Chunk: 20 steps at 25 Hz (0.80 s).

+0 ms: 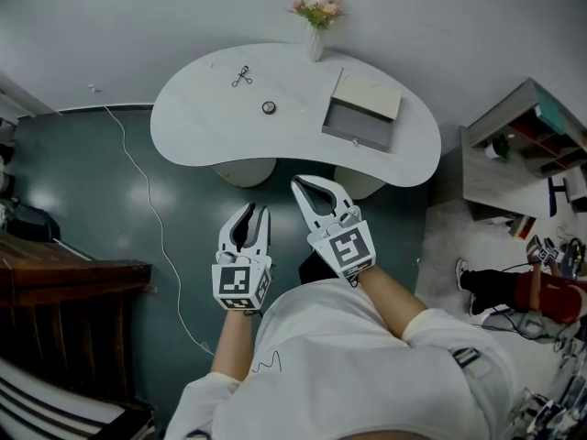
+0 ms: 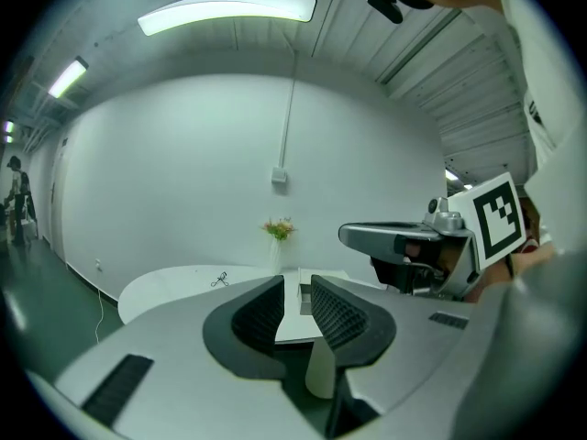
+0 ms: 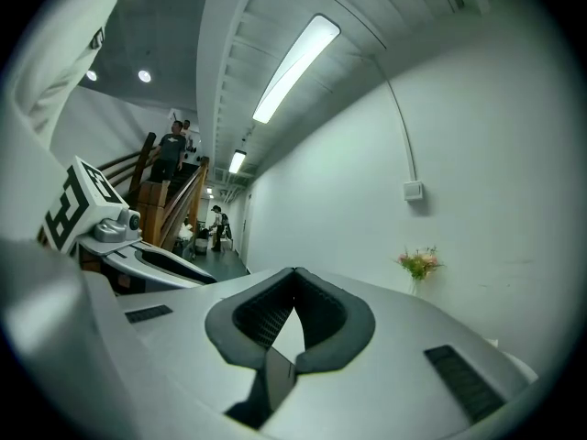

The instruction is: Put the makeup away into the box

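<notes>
Landmark: a white kidney-shaped table [image 1: 202,122] standing on a dark green floor [image 1: 101,181]. On the right part of the table top sits a grey rectangular box [image 1: 356,125], open, with its pale flat lid [image 1: 368,93] lying against the box's far side. Left of the box, well apart from it, a small round dark-rimmed item [image 1: 269,107] rests near the table's middle. Farther left and toward the far edge lies a small black scissor-shaped tool [image 1: 242,76]. Neither item is in the box. A white vase of pink flowers [image 1: 315,26] stands upright at the table's far edge, just beyond the box. Both grippers are held over the floor on the near side of the table, clear of its edge and touching nothing on it. The left gripper [image 1: 258,209] points toward the table with its jaws parted by a narrow gap; the left gripper view shows only the table and box through that gap, nothing between the pads. The right gripper [image 1: 298,183], just beside it and slightly nearer the table, has its jaws pressed together at the tips and holds nothing. A thin white cable [image 1: 156,209] trails across the floor to the table's left.
</notes>
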Motion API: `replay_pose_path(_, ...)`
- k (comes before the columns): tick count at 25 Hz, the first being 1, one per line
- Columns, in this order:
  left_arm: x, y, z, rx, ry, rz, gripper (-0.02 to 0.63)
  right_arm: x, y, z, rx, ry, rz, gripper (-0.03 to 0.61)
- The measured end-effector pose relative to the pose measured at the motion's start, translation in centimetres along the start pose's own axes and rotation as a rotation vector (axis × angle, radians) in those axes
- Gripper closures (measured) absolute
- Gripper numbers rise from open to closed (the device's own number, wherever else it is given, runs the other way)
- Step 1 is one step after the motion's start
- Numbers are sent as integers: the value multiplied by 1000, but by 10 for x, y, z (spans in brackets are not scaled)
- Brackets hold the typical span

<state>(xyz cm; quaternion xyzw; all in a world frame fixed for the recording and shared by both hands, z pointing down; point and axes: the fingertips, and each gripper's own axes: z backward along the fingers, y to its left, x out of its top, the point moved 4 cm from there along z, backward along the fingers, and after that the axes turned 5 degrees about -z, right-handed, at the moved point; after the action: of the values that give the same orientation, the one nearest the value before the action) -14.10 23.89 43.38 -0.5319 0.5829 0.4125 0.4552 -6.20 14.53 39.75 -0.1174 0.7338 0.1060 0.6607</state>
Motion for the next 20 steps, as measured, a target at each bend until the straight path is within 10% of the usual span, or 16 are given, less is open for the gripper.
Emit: replay_pose_path(20, -7, 42, -233, -22, 191, -22, 509, -47, -190, -87, -61, 177, -97, 580)
